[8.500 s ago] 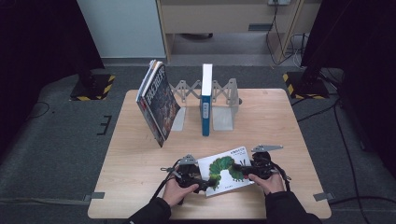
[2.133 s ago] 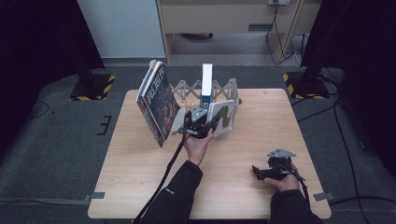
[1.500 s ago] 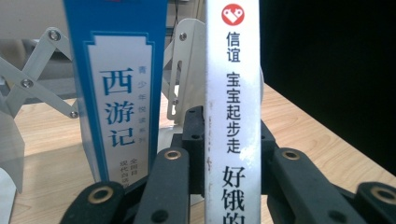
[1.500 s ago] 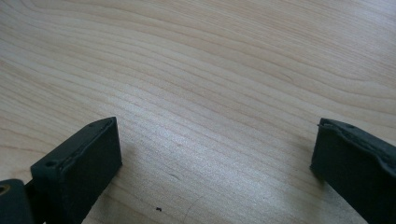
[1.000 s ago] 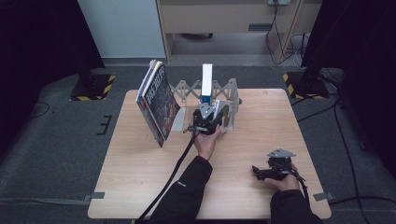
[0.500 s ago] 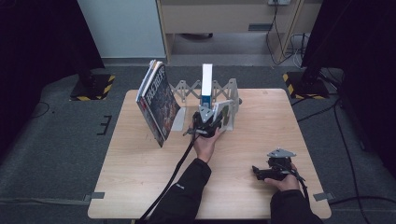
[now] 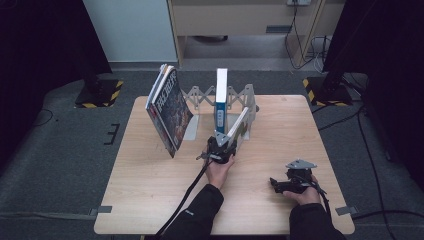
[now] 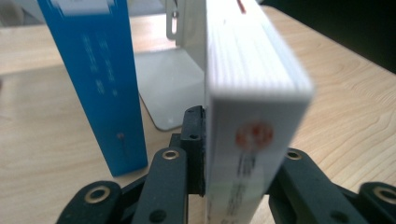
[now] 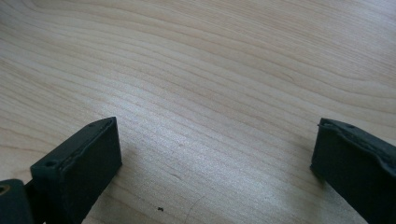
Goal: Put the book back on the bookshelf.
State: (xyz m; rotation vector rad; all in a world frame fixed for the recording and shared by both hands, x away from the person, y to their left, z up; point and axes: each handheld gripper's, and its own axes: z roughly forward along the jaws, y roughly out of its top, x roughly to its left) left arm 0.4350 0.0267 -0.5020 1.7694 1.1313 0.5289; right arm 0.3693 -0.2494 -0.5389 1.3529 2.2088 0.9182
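My left gripper (image 7: 221,145) is shut on the lower end of a thick white book (image 7: 239,126), low over the table in front of the rack. The book leans back against the grey metal rack (image 7: 248,95), just right of an upright blue book (image 7: 221,97). In the left gripper view the white book (image 8: 252,84) sits between the black jaws of the gripper (image 8: 243,154), with the blue book (image 8: 100,79) close on its left. My right gripper (image 7: 277,184) rests on the table at the front right, and its jaws (image 9: 215,149) stand open over bare wood.
Several magazines (image 7: 169,107) lean together at the rack's left end. A flat grey bookend plate (image 8: 163,84) lies behind the blue book. The wooden table (image 7: 150,190) has free room along its front left and far right.
My left hand has come down and toward the person with the white book, bringing its lower end to the table beside the blue book. The right hand has stayed still.
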